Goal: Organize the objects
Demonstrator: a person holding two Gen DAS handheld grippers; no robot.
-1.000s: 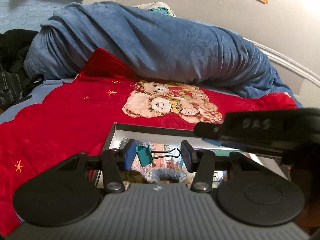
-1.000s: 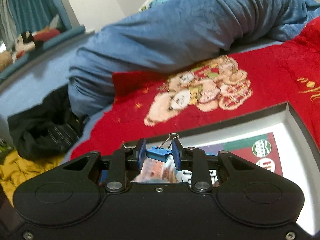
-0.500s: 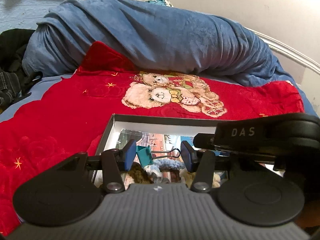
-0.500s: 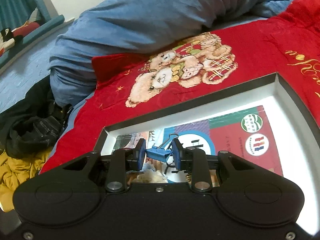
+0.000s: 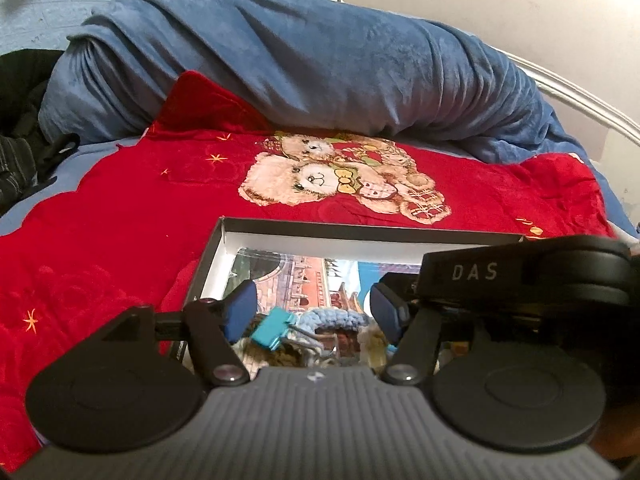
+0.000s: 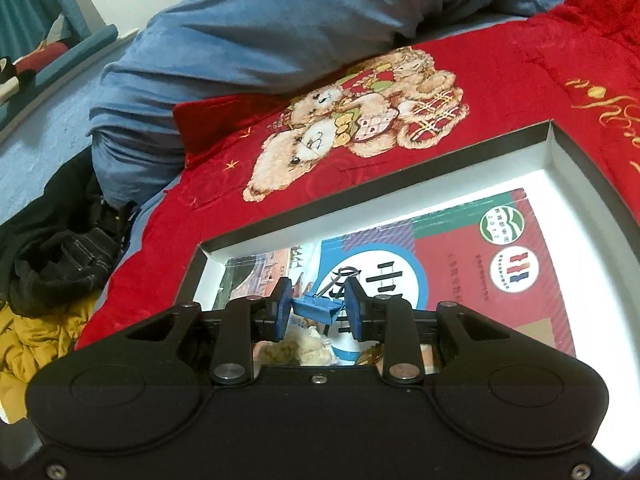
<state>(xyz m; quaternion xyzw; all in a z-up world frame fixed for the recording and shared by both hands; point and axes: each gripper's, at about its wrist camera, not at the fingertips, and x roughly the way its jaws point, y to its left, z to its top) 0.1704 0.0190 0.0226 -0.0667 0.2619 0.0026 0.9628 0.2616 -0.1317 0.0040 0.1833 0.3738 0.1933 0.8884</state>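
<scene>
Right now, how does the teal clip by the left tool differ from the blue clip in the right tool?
The teal clip is lighter and greenish; the blue clip is plain mid-blue. The left tool has just been opening, so the teal clip sits loose, tilted near one pad, while the right tool pinches the blue clip from both sides. Both are binder clips with wire handles, above the open box.

Ribbed grey plastic left claw [image 5: 312, 314] with black rounded lobes, silver pivot screws, blue finger pads [image 5: 240, 310]. All-black plastic right claw [image 6: 318, 310], same lobes, screws and blue pads [image 6: 283, 308]; "DAS" lettered white along its side.
</scene>
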